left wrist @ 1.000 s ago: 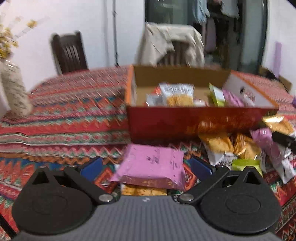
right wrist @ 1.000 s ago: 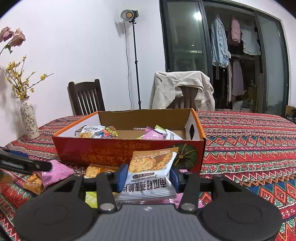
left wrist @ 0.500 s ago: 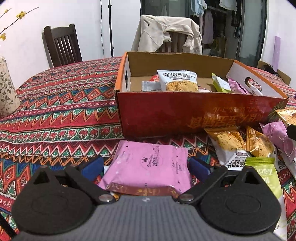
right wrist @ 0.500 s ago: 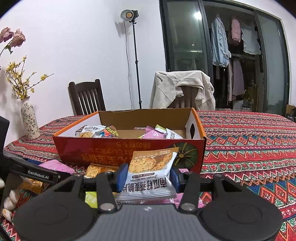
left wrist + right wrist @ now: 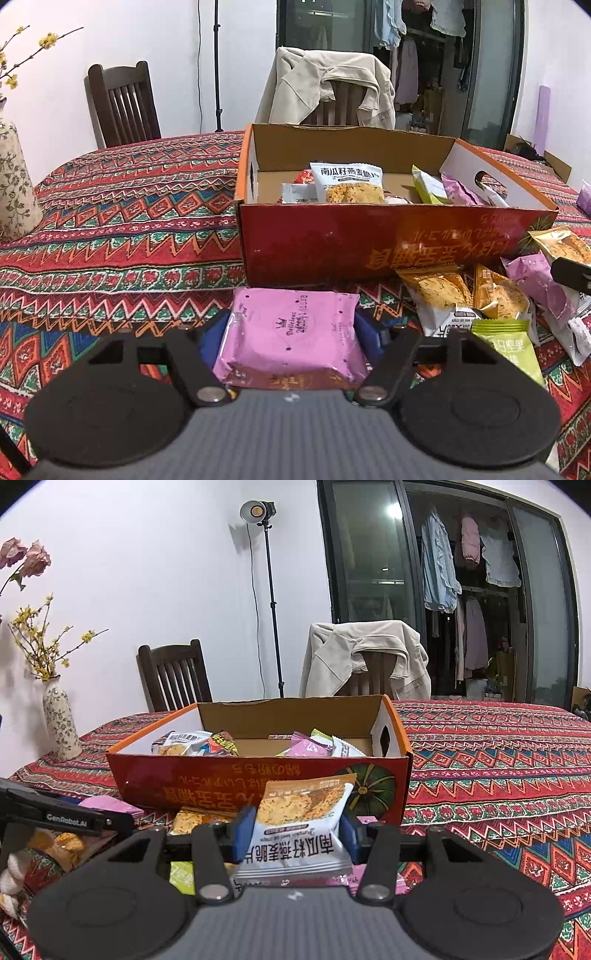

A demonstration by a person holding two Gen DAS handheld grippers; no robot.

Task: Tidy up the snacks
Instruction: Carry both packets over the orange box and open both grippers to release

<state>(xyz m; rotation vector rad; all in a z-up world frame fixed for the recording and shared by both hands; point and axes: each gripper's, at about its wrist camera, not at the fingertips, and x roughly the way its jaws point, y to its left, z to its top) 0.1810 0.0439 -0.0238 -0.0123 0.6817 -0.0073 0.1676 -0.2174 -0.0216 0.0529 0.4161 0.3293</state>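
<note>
Snacks lay scattered over a patterned tablecloth (image 5: 122,229) around a red cardboard box (image 5: 369,243) that filled the middle of both wrist views; in the left wrist view the left gripper (image 5: 293,330) sat at lower centre with a pink packet (image 5: 291,336) between its blue pads; its jaws had just been closing and the pads met the packet's two edges, the packet lying flat just in front of the box's near wall; loose packets (image 5: 480,299) in orange, purple and green were heaped at the lower right of that frame; inside the box a white cracker packet (image 5: 347,182) stood upright near the middle, with other wrappers to its right. In the right wrist view the right gripper (image 5: 297,834) was about half closed, its pads pinching a white and orange cracker bag (image 5: 301,827) held upright at lower centre, in front of the box's near wall (image 5: 258,782); a floral vase (image 5: 61,723) stood at the left edge.
</note>
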